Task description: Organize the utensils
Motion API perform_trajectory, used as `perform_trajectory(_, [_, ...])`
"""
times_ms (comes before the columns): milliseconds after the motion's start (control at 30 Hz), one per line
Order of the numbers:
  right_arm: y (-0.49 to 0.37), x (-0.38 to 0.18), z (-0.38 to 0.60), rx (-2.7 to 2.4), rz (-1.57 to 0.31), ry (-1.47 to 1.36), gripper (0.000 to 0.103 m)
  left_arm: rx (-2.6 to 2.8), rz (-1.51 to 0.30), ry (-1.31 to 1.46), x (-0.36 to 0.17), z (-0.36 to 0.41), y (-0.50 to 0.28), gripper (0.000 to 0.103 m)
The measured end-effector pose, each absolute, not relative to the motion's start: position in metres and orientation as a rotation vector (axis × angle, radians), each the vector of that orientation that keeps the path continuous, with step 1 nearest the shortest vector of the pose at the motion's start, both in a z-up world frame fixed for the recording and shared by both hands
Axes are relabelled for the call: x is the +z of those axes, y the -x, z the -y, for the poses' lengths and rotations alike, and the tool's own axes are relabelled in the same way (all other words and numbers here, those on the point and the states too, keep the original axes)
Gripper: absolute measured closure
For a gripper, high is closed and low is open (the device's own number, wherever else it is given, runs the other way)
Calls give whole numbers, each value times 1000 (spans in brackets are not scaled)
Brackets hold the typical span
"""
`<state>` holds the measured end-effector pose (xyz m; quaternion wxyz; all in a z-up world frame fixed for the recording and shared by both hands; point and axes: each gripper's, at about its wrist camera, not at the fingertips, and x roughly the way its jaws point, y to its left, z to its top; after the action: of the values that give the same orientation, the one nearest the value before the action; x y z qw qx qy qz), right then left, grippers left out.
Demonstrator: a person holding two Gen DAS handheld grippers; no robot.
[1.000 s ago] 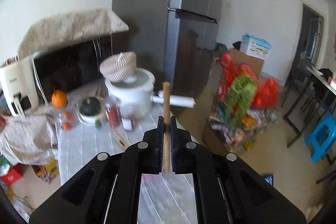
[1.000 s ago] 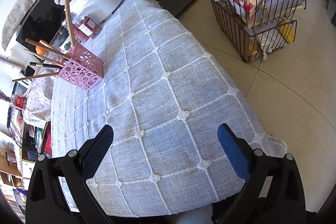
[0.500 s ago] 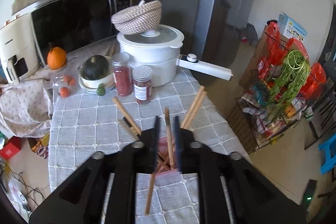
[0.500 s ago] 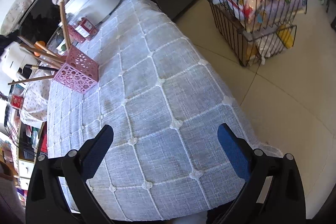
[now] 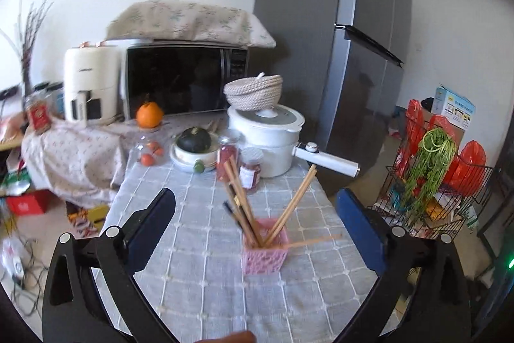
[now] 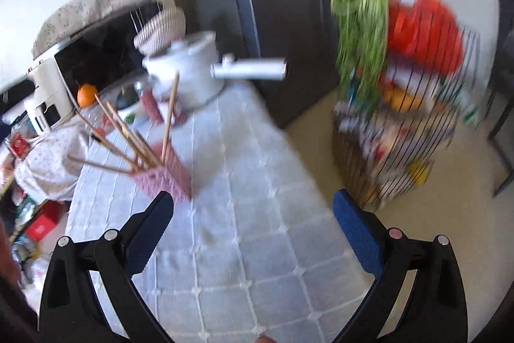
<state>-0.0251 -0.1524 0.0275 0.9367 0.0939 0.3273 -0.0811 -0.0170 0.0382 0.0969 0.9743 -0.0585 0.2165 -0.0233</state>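
Observation:
A pink perforated holder [image 5: 264,249] stands on the grey checked tablecloth [image 5: 199,246] with several wooden chopsticks [image 5: 294,204] fanned out of it. My left gripper [image 5: 255,227] is open and empty, held back from the holder, which sits between its fingers in the view. In the blurred right wrist view the holder [image 6: 163,177] with its chopsticks [image 6: 168,114] stands left of centre. My right gripper [image 6: 253,225] is open and empty above the cloth [image 6: 257,214].
Behind the holder are two red jars [image 5: 250,171], a white pot with a long handle [image 5: 273,137], a bowl with a dark squash [image 5: 194,143], an orange [image 5: 148,114], a microwave [image 5: 186,82]. A wire rack of groceries [image 5: 430,195] stands on the floor right of the table.
My left gripper let go of the chopstick into the pink holder, opened wide and pulled back. The right gripper stayed open and swung, so its view is blurred.

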Motion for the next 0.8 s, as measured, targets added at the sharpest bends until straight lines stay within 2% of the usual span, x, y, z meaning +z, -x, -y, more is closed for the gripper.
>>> perform_trajectory(233, [47, 65, 144, -214, -641, -96, 6, 84, -552, -11, 92, -22, 45, 7])
perform_trajectory(800, [91, 94, 142, -225, -570, -78, 6, 48, -546, -6, 102, -6, 92, 7])
